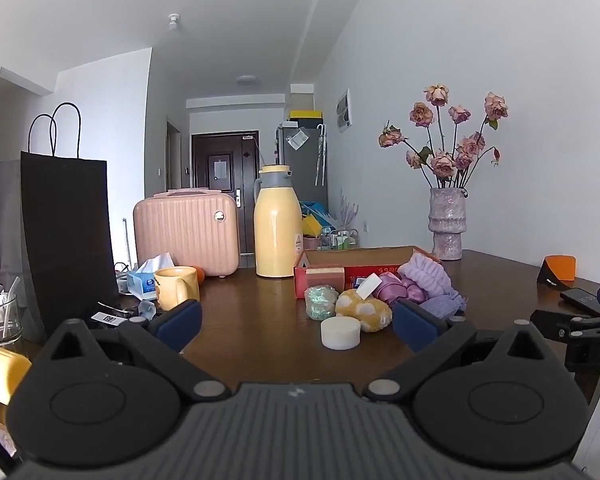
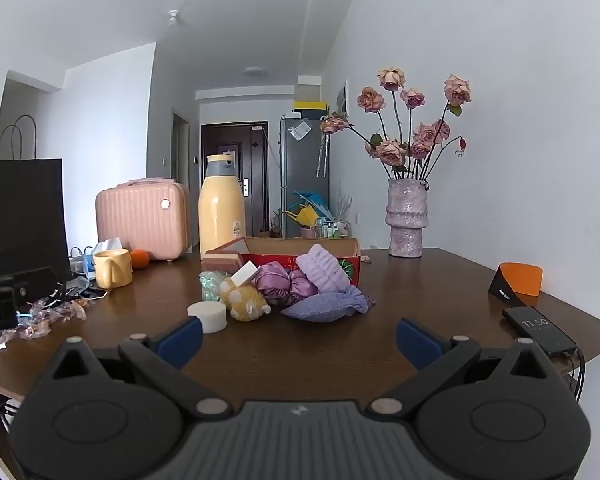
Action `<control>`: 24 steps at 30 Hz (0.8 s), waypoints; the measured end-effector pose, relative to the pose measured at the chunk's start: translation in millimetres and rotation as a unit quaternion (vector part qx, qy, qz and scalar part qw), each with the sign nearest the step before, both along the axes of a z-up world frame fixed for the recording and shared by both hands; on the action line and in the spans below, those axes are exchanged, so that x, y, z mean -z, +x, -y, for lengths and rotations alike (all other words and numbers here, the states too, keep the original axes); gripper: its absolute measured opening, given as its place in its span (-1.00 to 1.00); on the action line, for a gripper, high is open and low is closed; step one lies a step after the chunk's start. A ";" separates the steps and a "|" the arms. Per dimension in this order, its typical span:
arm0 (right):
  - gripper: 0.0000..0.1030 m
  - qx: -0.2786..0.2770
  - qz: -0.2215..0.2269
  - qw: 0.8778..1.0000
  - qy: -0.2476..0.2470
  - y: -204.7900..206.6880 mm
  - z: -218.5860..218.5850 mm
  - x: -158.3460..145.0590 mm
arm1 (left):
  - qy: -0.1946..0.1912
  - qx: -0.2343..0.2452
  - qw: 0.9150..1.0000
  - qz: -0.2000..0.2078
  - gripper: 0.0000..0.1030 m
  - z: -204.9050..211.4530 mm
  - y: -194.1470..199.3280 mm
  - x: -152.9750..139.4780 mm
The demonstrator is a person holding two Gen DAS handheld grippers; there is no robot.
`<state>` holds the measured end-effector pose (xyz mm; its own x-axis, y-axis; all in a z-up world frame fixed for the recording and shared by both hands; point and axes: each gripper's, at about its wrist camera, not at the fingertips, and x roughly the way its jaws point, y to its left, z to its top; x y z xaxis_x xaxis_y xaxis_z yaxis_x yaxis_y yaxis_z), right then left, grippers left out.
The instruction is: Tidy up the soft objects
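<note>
A heap of soft things lies mid-table in front of an open cardboard box [image 1: 356,258] [image 2: 300,248]: a white round sponge [image 1: 340,333] [image 2: 207,316], a yellow spotted plush [image 1: 364,310] [image 2: 246,300], a green mesh puff [image 1: 321,302] [image 2: 210,282], a white foam block [image 1: 369,286] [image 2: 244,274], a shiny purple scrunchie [image 1: 392,289] [image 2: 280,280], a lilac headband [image 1: 426,278] [image 2: 326,268] and a lavender cloth [image 1: 444,306] [image 2: 324,306]. My left gripper [image 1: 298,326] is open, short of the heap. My right gripper [image 2: 300,342] is open too, over bare table.
A brown sponge block [image 1: 325,278] leans on the box. A yellow thermos [image 1: 276,222], pink case [image 1: 188,232], yellow mug [image 1: 176,288], black paper bag [image 1: 70,232] and tissues stand left. A flower vase [image 2: 406,218], orange-black stand [image 2: 518,280] and phone [image 2: 540,328] sit right.
</note>
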<state>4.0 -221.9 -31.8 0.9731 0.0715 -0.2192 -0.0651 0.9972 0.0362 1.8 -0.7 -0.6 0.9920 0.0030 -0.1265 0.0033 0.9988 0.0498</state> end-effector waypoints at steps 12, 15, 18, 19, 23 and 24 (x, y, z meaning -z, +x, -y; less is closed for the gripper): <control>1.00 0.001 0.004 1.000 -0.002 0.0 -1.0 -1.6 | 0.002 0.000 1.000 0.003 1.00 0.3 0.0 1.0; 1.00 0.000 0.004 1.000 -0.002 -0.2 -0.9 -2.1 | 0.003 0.001 1.000 0.004 1.00 0.8 -0.8 0.6; 1.00 0.002 0.005 1.000 0.000 -0.8 -1.0 -2.4 | 0.003 0.001 1.000 0.005 1.00 0.8 -1.2 0.4; 1.00 0.002 0.006 1.000 0.000 -0.6 -1.1 -2.5 | 0.003 0.001 1.000 0.005 1.00 0.8 -0.9 0.7; 1.00 -0.001 0.006 1.000 -0.002 -0.9 -1.6 -2.1 | 0.003 0.001 1.000 0.005 1.00 1.0 -1.0 0.3; 1.00 -0.002 0.006 1.000 -0.001 -0.9 -1.9 -2.1 | 0.003 0.000 1.000 0.006 1.00 1.1 -1.4 0.3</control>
